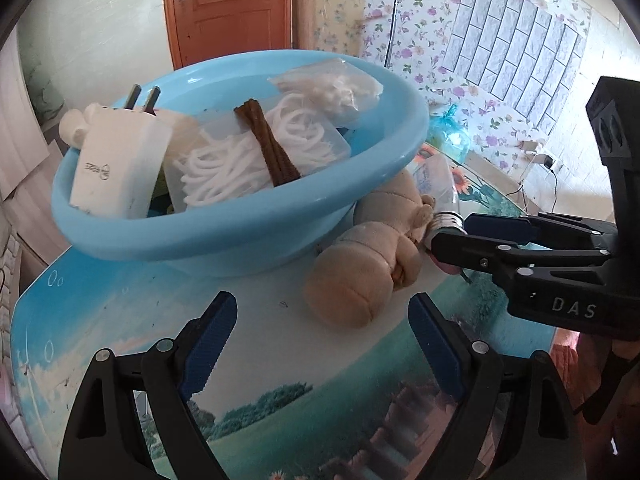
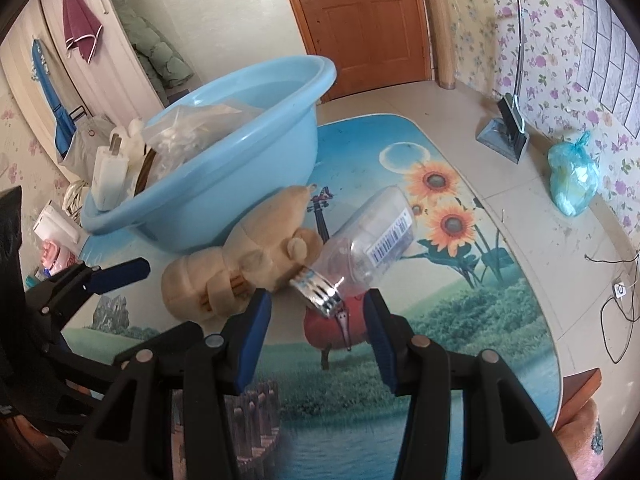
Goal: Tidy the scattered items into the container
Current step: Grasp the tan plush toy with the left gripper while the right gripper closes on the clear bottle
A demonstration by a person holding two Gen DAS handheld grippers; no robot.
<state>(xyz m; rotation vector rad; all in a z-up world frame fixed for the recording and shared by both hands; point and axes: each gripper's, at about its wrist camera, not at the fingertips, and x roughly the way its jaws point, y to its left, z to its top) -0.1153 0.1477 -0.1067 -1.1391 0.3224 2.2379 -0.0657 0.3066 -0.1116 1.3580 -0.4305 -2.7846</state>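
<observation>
That clear plastic bottle (image 2: 372, 236) looks light and slippery (probably empty), so right gripper (image 2: 316, 316), jaws spread, should pinch its ridged silver cap (image 2: 320, 292).

A light-blue basin (image 1: 248, 236) sits on a table (image 1: 280, 380) printed with a landscape scene. Inside it lie a white plug adapter (image 1: 116, 164), a bag of white cord (image 1: 248, 156) crossed by a brown strip (image 1: 266, 146), and another clear bag (image 1: 332, 90). A tan plush toy (image 1: 372, 256) lies just beside the basin. The left gripper (image 1: 322, 348) hovers with its jaws wide apart over bare table. The right gripper (image 1: 452, 234) reaches a clear bottle (image 1: 438, 188) at its metal cap.
</observation>
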